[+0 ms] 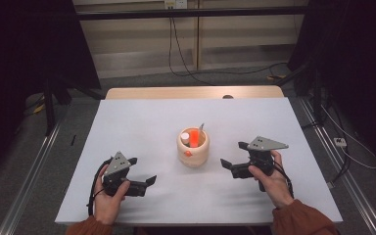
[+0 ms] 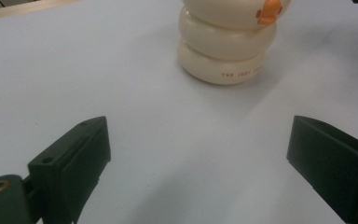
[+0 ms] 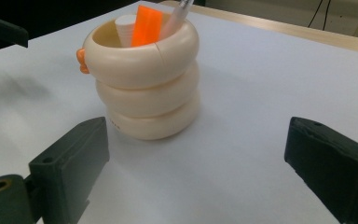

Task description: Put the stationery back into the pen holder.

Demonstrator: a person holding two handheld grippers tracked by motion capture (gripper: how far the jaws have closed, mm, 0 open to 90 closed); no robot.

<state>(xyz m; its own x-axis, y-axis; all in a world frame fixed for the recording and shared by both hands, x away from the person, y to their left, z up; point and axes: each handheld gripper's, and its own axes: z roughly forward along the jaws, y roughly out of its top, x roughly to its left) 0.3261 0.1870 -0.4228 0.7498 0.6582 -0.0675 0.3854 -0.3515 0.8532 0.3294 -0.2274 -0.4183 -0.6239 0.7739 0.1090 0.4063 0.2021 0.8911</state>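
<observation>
The white table [image 1: 142,122] spreads under everything, its bare surface running between and beyond both sets of jaws.

A cream pen holder [image 1: 193,147], shaped as three stacked rings, stands upright on the table, ahead of and between the two grippers and touching neither. In the left gripper view it sits beyond the jaw tips, a little toward the right-hand jaw, well apart from both. In the right gripper view it stands closer, just past the tip of the left-hand jaw and clear of it. A small orange beak [image 3: 81,61] sticks out of its top ring, and a line of small red lettering [image 2: 241,73] runs round its bottom ring, too small to read.

The left gripper [image 1: 142,171], held in the person's left hand [image 1: 108,199], hovers low over the table with its jaws spread wide and nothing between them. The right gripper [image 1: 234,155], held in the right hand [image 1: 274,182], likewise has its jaws wide apart and empty, pointing toward the holder.

Inside the holder, farther from the fingers than its near wall, stand an orange block-shaped item [image 3: 147,25], a white cylinder [image 3: 125,27] just beside it, and a translucent pen [image 3: 177,16] leaning against the rim.
</observation>
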